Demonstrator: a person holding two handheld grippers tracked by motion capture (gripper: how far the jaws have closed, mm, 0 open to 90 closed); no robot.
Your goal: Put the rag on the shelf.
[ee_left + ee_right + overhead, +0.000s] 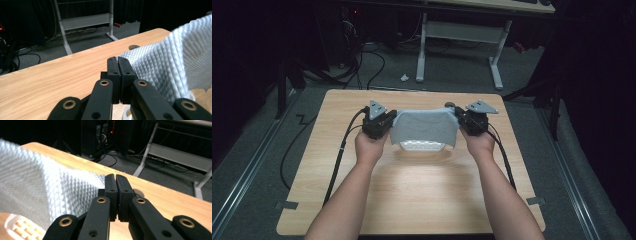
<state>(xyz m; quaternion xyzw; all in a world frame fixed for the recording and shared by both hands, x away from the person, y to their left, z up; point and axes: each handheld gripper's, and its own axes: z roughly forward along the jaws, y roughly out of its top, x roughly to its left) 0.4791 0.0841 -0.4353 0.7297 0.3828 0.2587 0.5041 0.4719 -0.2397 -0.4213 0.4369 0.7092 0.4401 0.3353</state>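
Item: grey cloth (424, 125), held taut above white basket (422, 146); left gripper (384, 121) and right gripper (463, 120) clamped on opposite corners. Even tension advised while lowered.

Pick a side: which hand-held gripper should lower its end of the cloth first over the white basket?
Slightly the right hand-held gripper. Both are shut on the cloth at level corners, but the white basket sits marginally toward the left hand-held gripper. Near even, though.
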